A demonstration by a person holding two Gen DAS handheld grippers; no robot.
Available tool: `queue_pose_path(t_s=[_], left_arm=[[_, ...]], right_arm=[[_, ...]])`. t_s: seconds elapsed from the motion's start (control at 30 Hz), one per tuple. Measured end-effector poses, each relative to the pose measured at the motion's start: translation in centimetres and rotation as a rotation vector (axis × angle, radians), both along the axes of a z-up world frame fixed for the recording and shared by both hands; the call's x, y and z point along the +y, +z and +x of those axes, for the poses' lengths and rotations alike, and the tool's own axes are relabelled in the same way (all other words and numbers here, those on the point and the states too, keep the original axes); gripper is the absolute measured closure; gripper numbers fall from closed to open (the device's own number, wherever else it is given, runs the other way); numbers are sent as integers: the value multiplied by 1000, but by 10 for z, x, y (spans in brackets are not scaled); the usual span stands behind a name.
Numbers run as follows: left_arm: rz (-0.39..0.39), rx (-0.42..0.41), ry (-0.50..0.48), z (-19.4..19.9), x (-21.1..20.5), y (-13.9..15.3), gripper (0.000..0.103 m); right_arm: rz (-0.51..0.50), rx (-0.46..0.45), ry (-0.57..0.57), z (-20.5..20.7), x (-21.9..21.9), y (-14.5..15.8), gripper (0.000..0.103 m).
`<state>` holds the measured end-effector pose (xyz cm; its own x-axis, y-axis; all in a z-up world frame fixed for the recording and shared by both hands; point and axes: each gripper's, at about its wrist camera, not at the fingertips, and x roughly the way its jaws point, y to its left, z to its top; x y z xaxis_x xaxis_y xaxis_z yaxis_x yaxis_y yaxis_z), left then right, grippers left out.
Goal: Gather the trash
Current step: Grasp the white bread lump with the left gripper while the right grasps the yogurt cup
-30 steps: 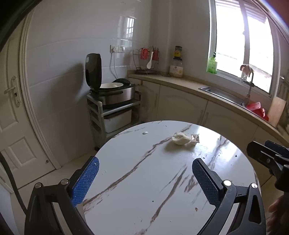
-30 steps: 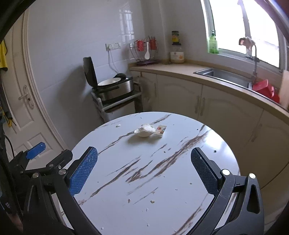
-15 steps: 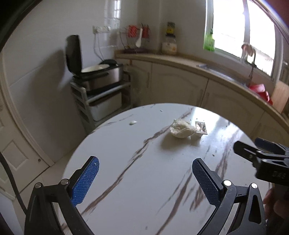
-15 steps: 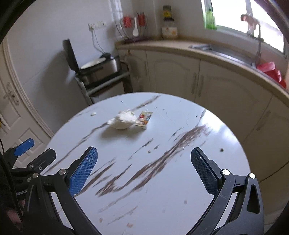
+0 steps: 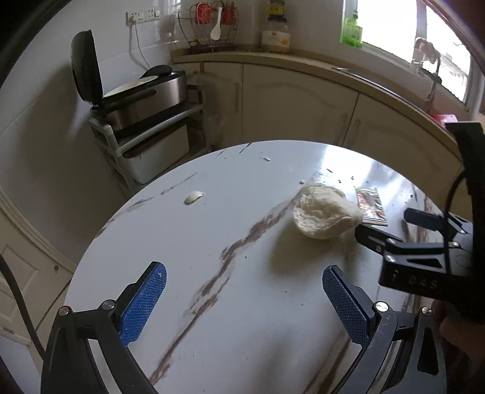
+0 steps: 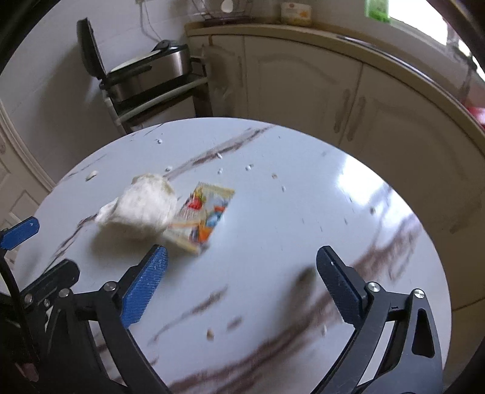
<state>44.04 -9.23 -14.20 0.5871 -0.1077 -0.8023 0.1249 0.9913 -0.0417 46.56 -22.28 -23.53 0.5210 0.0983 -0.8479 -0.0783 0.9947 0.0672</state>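
Observation:
A crumpled white tissue point(image 5: 321, 210) lies on the round marble table point(image 5: 212, 242), with a colourful snack wrapper point(image 5: 371, 204) right beside it. In the right wrist view the tissue point(image 6: 142, 206) and wrapper point(image 6: 203, 216) lie just beyond the gripper's left finger. A small white scrap point(image 5: 193, 197) lies farther left. My left gripper point(image 5: 242, 300) is open and empty, short of the tissue. My right gripper point(image 6: 239, 285) is open and empty, over the table just right of the wrapper; it also shows in the left wrist view point(image 5: 424, 236).
Small crumbs point(image 6: 218, 171) dot the table. Behind it stand a rack with an open rice cooker point(image 5: 136, 91), cream cabinets point(image 5: 297, 100) and a counter with a sink below the window point(image 5: 394, 24).
Both grippers have moved forward and down toward the table. The tissue and wrapper now appear much larger and closer. The jaws have stayed open.

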Motion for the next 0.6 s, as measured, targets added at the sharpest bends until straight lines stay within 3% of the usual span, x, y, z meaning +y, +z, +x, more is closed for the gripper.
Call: queue_pose_path(t_s=[0.2,0.27,0.33,0.43,0.6], left_arm=[[-8,5,-4,30,-5,-9,1],[-15,5,-13,38,-9,-13,1],[-20,4,-26,45,-12,-16,1],[-27,4,-43,52,-18,-22,1],[-24,1,-49,68,-25,-33,1]], right_arm=[[-32,-29,16,12,5,-5,14],[-28,-39,27,13,5,-3,22],[-26,-52,39,13,5,-1,48],[1,-53,51,14,2,2,74],[44,-48,63,13,-7,2,82]])
